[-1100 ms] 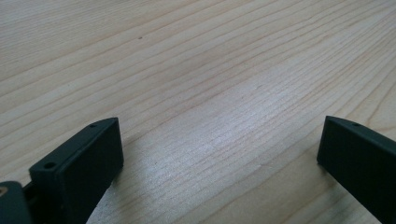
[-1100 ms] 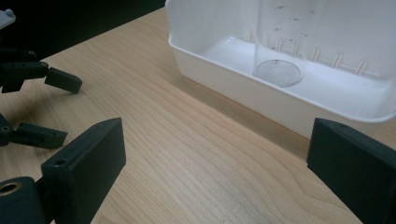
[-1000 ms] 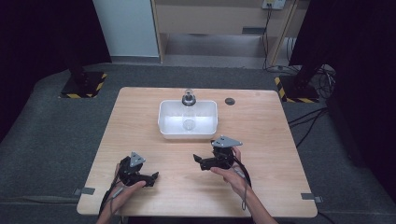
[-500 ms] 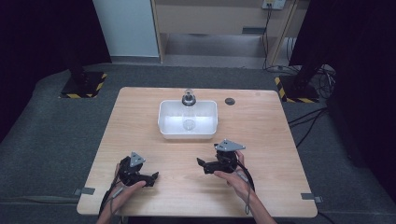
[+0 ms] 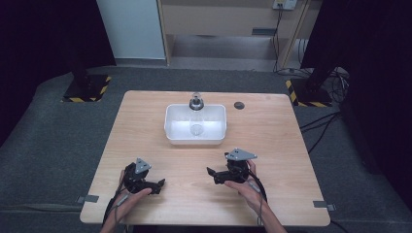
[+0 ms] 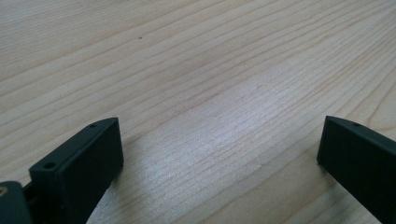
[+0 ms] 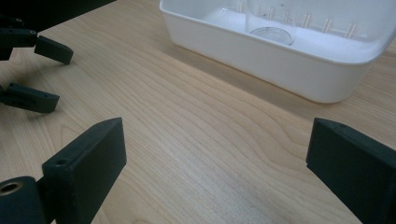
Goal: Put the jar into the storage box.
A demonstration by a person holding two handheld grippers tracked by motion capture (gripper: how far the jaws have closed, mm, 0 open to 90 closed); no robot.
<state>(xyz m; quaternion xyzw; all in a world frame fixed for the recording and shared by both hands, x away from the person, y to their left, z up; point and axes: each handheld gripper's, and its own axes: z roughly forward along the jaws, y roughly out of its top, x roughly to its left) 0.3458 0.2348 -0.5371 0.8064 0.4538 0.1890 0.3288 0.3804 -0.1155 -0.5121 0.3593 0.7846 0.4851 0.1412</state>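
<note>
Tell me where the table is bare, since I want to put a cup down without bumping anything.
Free: the left strip between the white tub and the table edge, the right strip beside the small dark disc, and the middle between the left tongs and right tongs. Crowded: the tub, where a glass bottle stands.

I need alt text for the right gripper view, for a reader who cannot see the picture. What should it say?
The right gripper hangs open and empty over a wooden table, its two black jaws wide apart at the bottom corners. Ahead at upper right stands a white tub holding a clear bottle. At the far left, the left gripper is also open.
</note>
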